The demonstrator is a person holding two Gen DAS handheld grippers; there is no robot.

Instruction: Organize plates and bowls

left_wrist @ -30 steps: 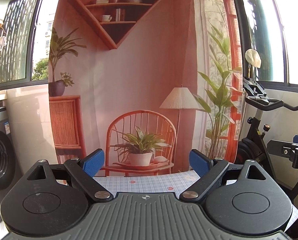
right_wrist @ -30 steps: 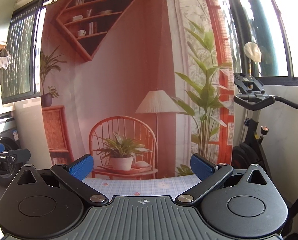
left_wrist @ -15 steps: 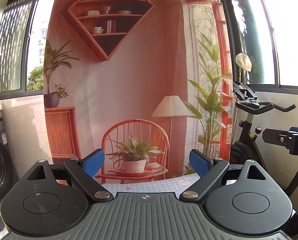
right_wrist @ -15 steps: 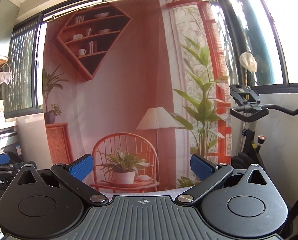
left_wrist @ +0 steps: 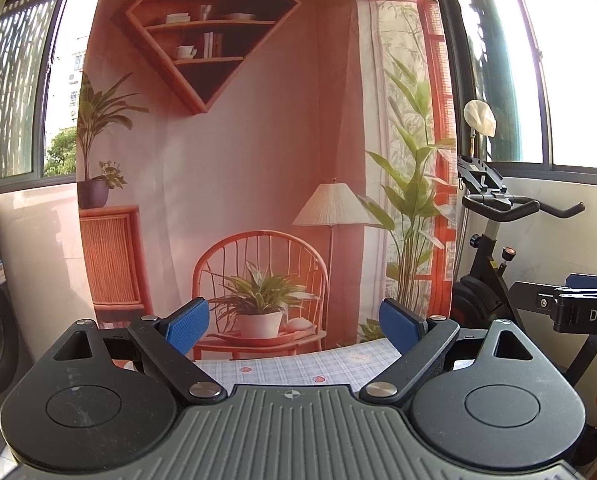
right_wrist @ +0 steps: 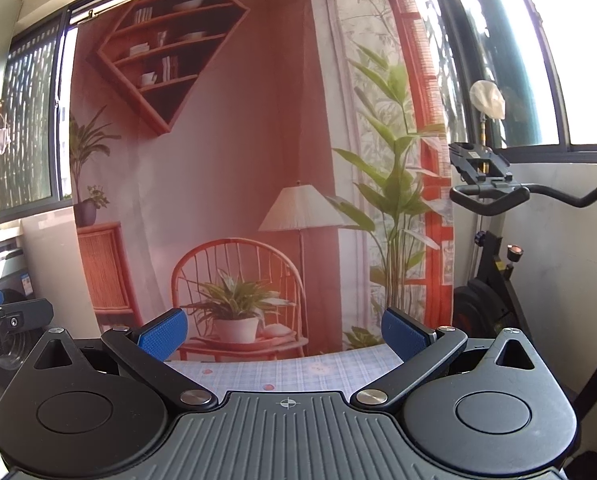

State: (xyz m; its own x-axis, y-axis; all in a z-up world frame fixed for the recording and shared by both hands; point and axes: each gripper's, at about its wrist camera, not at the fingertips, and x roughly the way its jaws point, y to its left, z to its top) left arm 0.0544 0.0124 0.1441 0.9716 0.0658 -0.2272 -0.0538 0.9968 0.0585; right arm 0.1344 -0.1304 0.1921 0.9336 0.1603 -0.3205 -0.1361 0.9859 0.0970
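Both handheld grippers ride level and aimed at a printed backdrop point(left_wrist: 234, 152), with no plate or bowl in either view. The left gripper point(left_wrist: 294, 322) has its blue pads spread wide on empty air; the right gripper point(right_wrist: 284, 328) is likewise spread and holds nothing. From the left wrist, only a strip of checked tablecloth point(left_wrist: 298, 366) shows at 6 o'clock below the pads, and an exercise bike point(left_wrist: 498, 240) stands at 3 o'clock; part of the right gripper juts in near the same edge. From the right wrist, the bike point(right_wrist: 494, 216) sits again at 3 o'clock and the left gripper's arm pokes in at 9 o'clock.

The plates and bowls lie out of frame, probably lower on the table beneath the tools, so which way they face and how any long axis runs cannot be told. The risk, as judged here: lowering blind with cameras pointed this high could bring a finger down on a rim and tip or chip a dish, and the two tools, held close side by side, could knock together.
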